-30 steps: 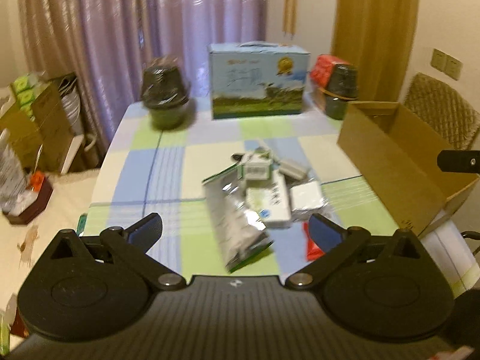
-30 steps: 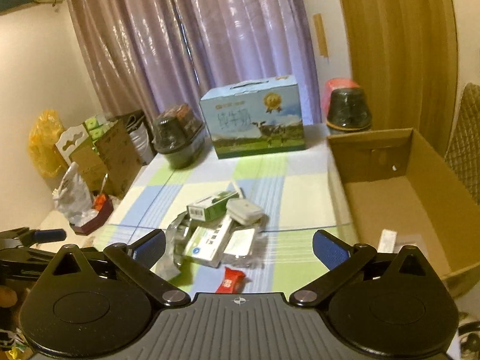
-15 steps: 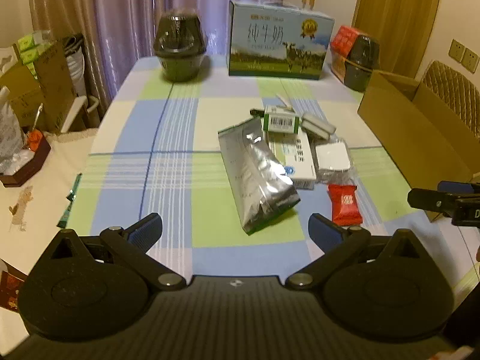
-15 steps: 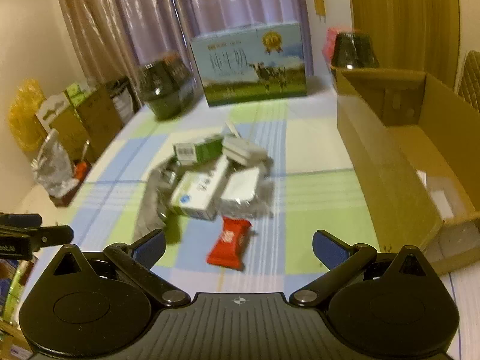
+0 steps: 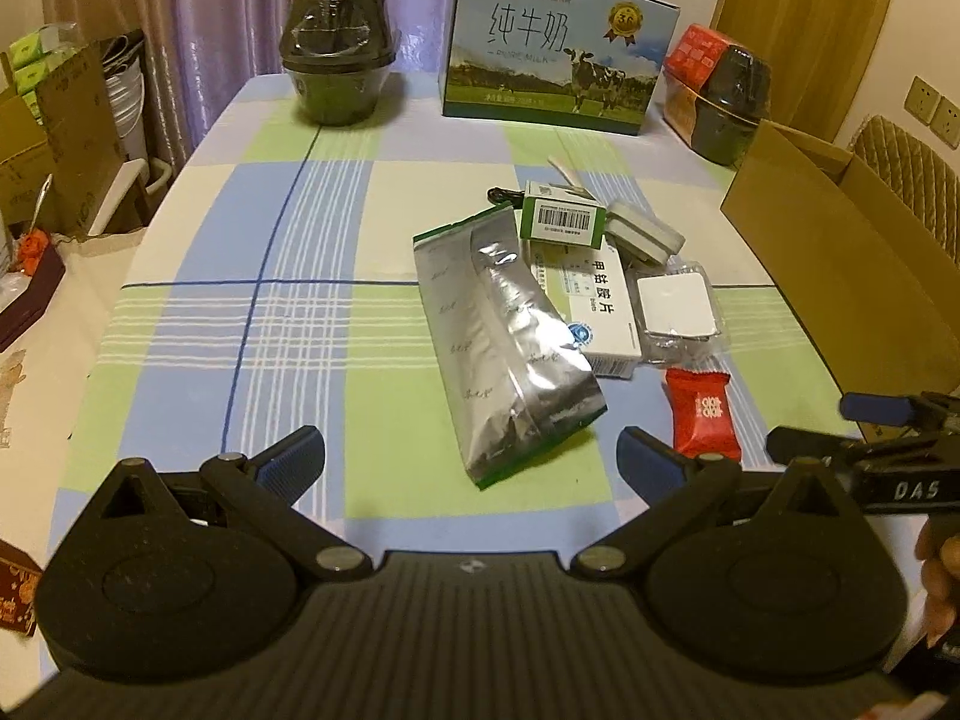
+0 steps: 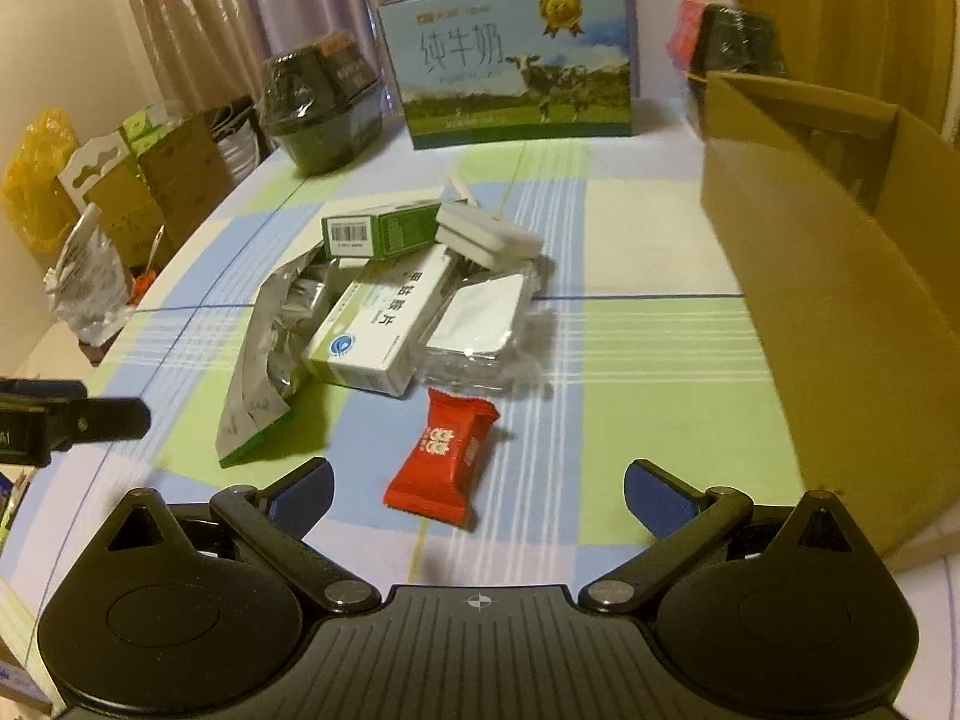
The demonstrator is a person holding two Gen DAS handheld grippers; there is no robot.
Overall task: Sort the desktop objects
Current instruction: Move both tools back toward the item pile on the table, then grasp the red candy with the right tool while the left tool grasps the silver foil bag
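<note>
A pile lies mid-table on the checked cloth: a silver foil pouch (image 5: 510,336) (image 6: 264,360), a white medicine box (image 5: 594,306) (image 6: 384,324), a green barcoded box (image 5: 561,219) (image 6: 378,231), a grey-white case (image 5: 642,234) (image 6: 486,231), a clear pack with a white card (image 5: 675,306) (image 6: 480,318) and a red candy wrapper (image 5: 702,414) (image 6: 444,456). My left gripper (image 5: 471,459) hangs open just short of the pouch's near end. Directly before the candy, my right gripper (image 6: 477,489) is open and empty; it also shows at the left wrist view's right edge.
An open cardboard box (image 5: 840,252) (image 6: 840,276) stands along the table's right edge. At the back stand a blue milk carton (image 5: 558,48) (image 6: 516,60) and dark domed containers (image 5: 339,69) (image 6: 321,108) (image 5: 729,105). Boxes and bags crowd the floor on the left.
Both grippers have come down and forward toward the pile, which looks larger now. The right one has closed in on the red candy. Both stayed open.
</note>
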